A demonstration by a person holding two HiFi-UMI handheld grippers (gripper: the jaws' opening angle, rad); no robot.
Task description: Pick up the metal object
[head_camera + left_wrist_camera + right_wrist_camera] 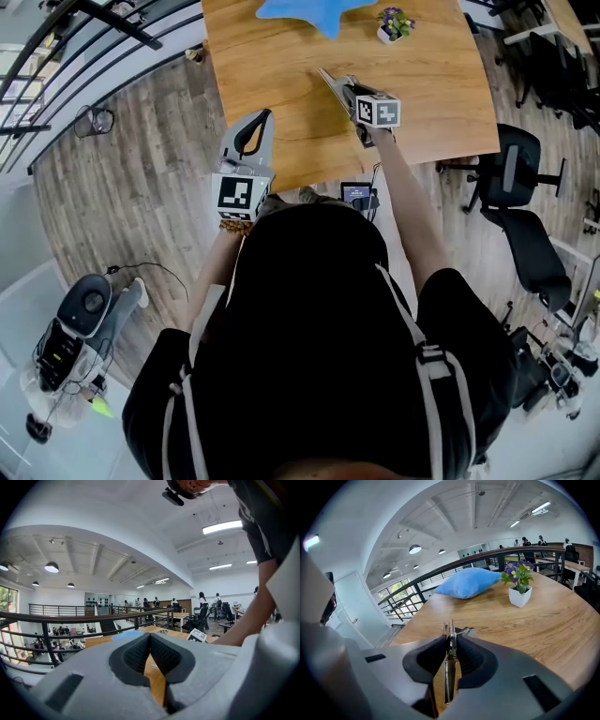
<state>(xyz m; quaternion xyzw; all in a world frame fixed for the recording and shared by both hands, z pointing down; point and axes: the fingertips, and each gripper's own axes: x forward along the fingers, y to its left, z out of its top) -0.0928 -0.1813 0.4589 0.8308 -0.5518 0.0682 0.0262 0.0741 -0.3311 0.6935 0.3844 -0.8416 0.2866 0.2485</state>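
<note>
Between the jaws of the right gripper [450, 637] stands the metal object [449, 667], a thin, flat, plier-like tool set on edge. The jaws are closed narrowly on its two sides, and its tip pokes out just past their ends. Beyond and below the jaws lies the wooden table [497, 616]. Farther ahead are a blue cushion [471, 583] and, to its right, a small potted plant [519, 595], both well apart from the grip.

The left gripper [150, 637] has its jaws drawn together with nothing between them, and only table shows through the gap under the tips. It hangs near the table's near edge, away from the work.

By my reading, the grasp is made and what remains is to carry the tool clear. Whether its lower end has left the wood I cannot tell, because the gripper body cuts it off. From the head view the tool is only a pale sliver ahead of the right gripper [342, 89].
</note>
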